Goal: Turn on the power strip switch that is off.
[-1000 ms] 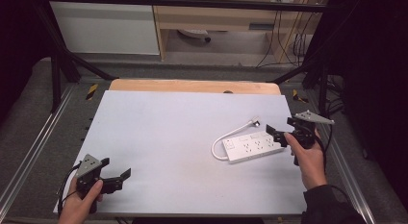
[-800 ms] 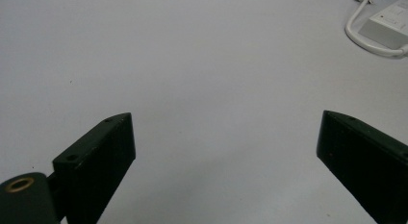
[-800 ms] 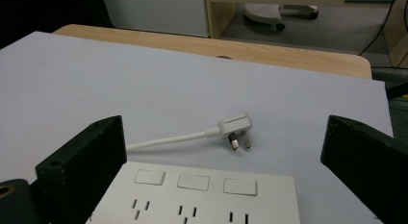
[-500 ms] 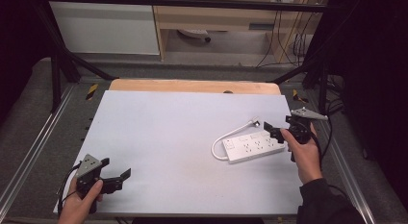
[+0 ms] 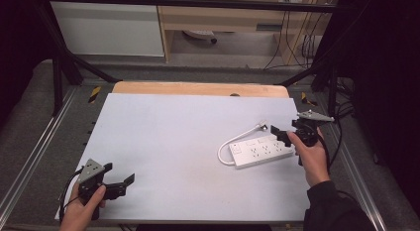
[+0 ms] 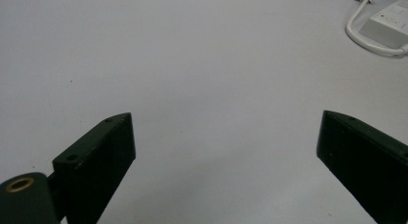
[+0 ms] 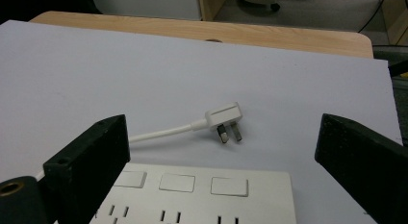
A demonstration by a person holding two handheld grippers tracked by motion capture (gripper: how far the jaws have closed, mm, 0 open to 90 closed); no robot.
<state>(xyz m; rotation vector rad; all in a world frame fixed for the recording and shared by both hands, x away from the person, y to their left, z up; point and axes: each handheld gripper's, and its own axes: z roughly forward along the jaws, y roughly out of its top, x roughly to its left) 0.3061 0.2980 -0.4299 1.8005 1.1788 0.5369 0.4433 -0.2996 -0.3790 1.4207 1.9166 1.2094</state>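
A white power strip (image 5: 257, 150) lies flat on the right half of the white tabletop (image 5: 183, 137). Its white cable (image 5: 225, 146) loops round to a three-pin plug (image 5: 261, 125) lying just beyond it. My right gripper (image 5: 281, 134) hovers open over the strip's right end, jaws spread wide and holding nothing. In the right gripper view the strip (image 7: 192, 197) sits below the open gripper (image 7: 221, 142) and the plug (image 7: 223, 116) lies pins-up ahead. My left gripper (image 5: 119, 175) rests open at the near left corner, far from the strip (image 6: 389, 24); its jaws (image 6: 226, 132) are empty.
A wooden table edge (image 5: 198, 88) shows beyond the white top. Metal frame rails (image 5: 34, 161) run along both sides. A white cabinet (image 5: 106, 28) and a wooden shelf unit (image 5: 223, 18) stand on the floor behind, with dark cables (image 5: 307, 42) at the back right.
My right gripper has shifted a little away from the person, along the strip's right end. The strip, plug and left gripper have stayed put.
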